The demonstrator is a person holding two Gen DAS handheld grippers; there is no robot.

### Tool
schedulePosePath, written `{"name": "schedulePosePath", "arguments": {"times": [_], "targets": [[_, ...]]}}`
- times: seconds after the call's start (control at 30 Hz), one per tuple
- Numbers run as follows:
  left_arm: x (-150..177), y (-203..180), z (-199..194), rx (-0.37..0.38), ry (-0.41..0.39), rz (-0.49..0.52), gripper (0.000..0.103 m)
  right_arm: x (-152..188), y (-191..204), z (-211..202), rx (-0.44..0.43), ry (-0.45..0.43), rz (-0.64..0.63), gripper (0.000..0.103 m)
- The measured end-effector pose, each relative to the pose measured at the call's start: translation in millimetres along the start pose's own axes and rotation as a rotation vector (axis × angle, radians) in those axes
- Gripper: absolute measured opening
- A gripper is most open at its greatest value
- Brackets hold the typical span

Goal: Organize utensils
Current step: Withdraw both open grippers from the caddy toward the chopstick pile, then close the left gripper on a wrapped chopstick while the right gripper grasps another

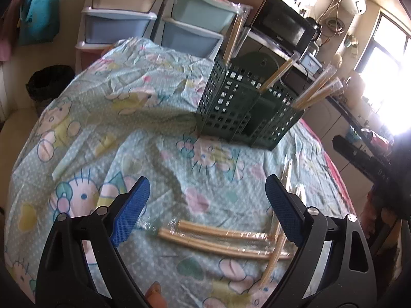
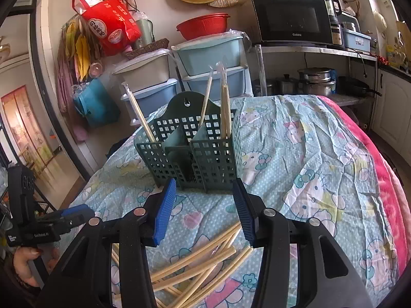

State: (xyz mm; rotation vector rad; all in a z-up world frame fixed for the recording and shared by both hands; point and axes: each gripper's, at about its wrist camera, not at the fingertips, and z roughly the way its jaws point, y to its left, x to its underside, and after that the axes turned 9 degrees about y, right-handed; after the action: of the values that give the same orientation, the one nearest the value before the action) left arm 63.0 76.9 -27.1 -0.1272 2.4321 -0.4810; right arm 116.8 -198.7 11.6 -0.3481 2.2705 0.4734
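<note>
My view, background: stacked plastic drawers (image 2: 154,82), black microwave (image 2: 292,20) on a shelf (image 2: 316,50), red bag (image 2: 110,25) on the wall, bright window (image 1: 385,59), pots (image 2: 313,79) below.

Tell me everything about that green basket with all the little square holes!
The green basket is a dark green utensil holder that looks like plastic, with grid walls of square holes. Dividers split it into compartments, and a rounded back tab has a hanging hole. It stands upright on the cartoon tablecloth. Several plastic-wrapped chopsticks stick up out of its compartments, leaning on the walls. Neither gripper touches it.
</note>
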Motion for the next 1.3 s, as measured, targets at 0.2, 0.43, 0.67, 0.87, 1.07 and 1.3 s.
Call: {"name": "schedulePosePath", "arguments": {"times": [0.2, 0.43, 0.67, 0.87, 1.07, 1.3], "targets": [[12.0, 12.5, 3.3, -0.019, 0.035, -0.03, 0.083, 3.6, -3.8, 3.9, 0.005, 0.014, 0.011, 0.044], [24.7, 32.5, 6.0, -0.033, 0.058, -0.083, 0.076, 5.9, -11.5, 8.8, 0.019, 0.027, 0.03, 0.044], [26.9, 57.2, 10.3, 0.056, 0.074, -0.204, 0.049, 8.1, -17.6, 14.0, 0.029, 0.037, 0.049, 0.044], [25.8, 61.5, 19.0, 0.088, 0.083, -0.243, 0.033, 8.1, -28.1, 22.3, 0.057, 0.054, 0.073, 0.044], [26.2, 63.7, 24.2, 0.092, 0.087, -0.251, 0.025, 8.9, -51.0, 43.7, 0.086, 0.115, 0.127, 0.044], [25.8, 74.4, 25.9, 0.091, 0.092, -0.272, 0.007, 9.1, -77.9, 83.3, 0.046, 0.222, 0.218, 0.044]]}}
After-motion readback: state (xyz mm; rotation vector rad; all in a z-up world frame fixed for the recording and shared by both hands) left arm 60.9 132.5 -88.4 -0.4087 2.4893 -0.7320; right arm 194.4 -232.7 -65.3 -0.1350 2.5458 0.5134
